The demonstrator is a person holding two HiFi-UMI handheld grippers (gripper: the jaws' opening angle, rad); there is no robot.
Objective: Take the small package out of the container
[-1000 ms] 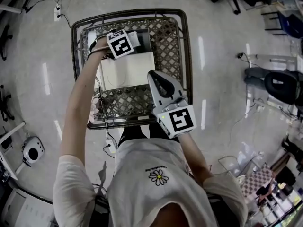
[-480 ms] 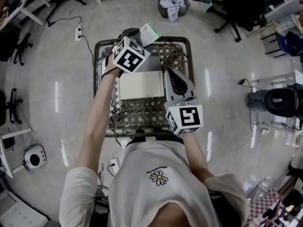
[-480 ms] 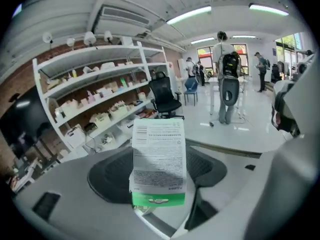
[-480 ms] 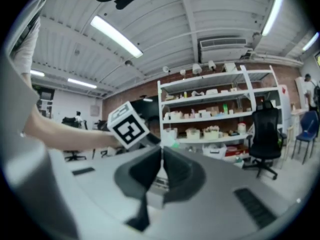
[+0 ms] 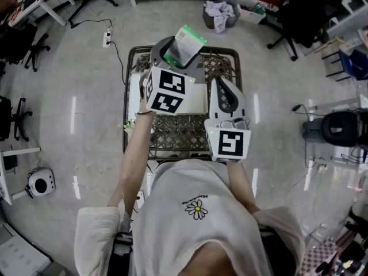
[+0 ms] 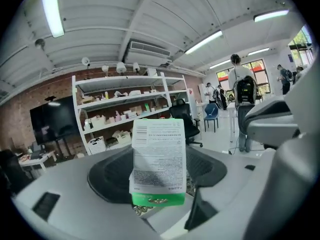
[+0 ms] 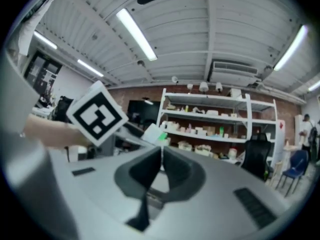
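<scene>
The small package looks like thin, lightly creased film, its white printed face fairly matt and its green edge shinier. The left gripper and the right gripper have smooth, matt grey plastic shells. The container is dark metal mesh. The floor is polished and mirrors the lights.

Dense print is carried on the white face of the small package, yet none of it can be read.

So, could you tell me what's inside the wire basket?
A flat white box lies in the wire basket. The left hand-held gripper and right hand-held gripper hide much of it and the floor.
</scene>
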